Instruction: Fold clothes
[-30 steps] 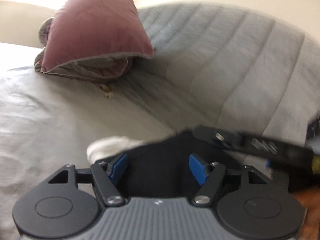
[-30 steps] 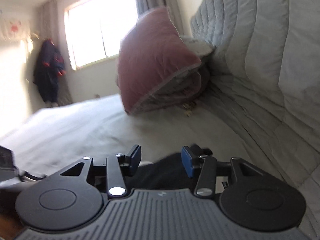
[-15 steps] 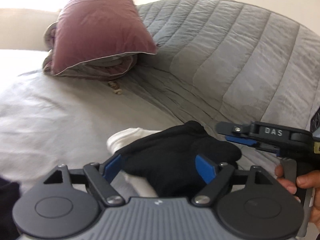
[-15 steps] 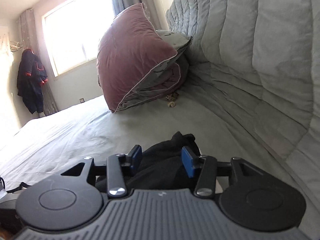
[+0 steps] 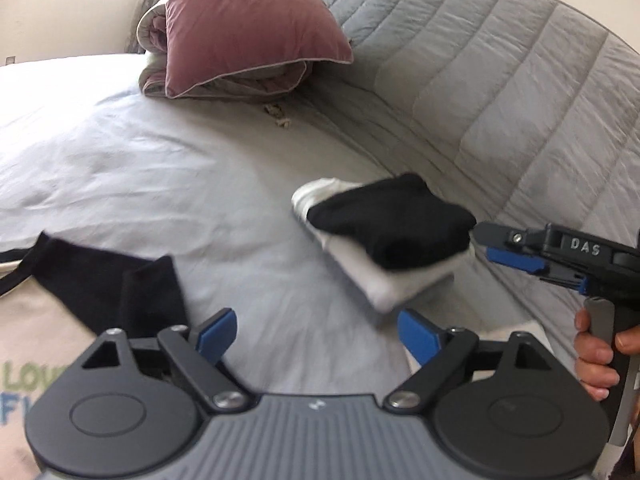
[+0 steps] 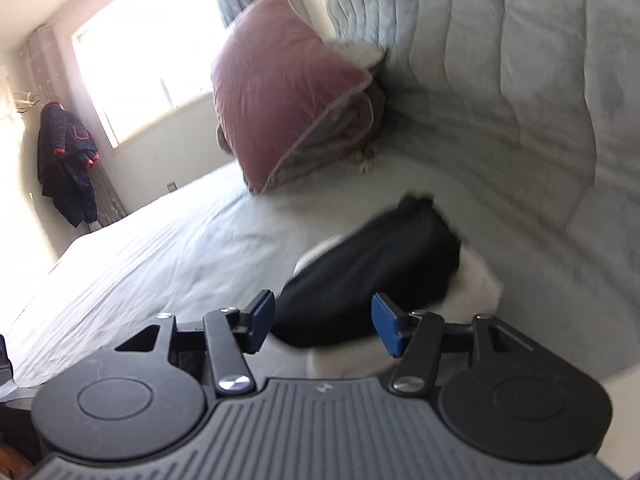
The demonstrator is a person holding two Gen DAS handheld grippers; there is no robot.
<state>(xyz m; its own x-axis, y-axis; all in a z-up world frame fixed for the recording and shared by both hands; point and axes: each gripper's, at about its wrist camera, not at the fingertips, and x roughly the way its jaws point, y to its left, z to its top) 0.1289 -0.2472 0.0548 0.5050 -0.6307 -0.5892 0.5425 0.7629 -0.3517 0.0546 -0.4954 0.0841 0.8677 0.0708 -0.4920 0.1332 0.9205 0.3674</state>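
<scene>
A folded black garment (image 5: 388, 220) lies on top of a folded white garment (image 5: 384, 284) on the bed sheet (image 5: 200, 184). My left gripper (image 5: 318, 332) is drawn back from the stack, its jaws opening with only sheet between them. My right gripper (image 5: 508, 246) sits at the stack's right edge, held by a hand (image 5: 596, 356). In the right wrist view the right gripper (image 6: 324, 320) has its jaws opening; the black garment (image 6: 372, 276) lies just beyond the pads and is not pressed. A loose black garment (image 5: 112, 280) lies at the left.
A pink pillow (image 5: 248, 24) rests on a grey bundle by the quilted grey headboard (image 5: 500, 80). A small beige scrap (image 5: 278, 116) lies near it. A cream printed garment (image 5: 32, 340) is at lower left. A dark jacket (image 6: 66, 160) hangs beside the window (image 6: 148, 52).
Both grippers have pulled back from the black garment and spread their jaws wider. The black garment now rests free on the white one. The loose black garment has come into the left view.
</scene>
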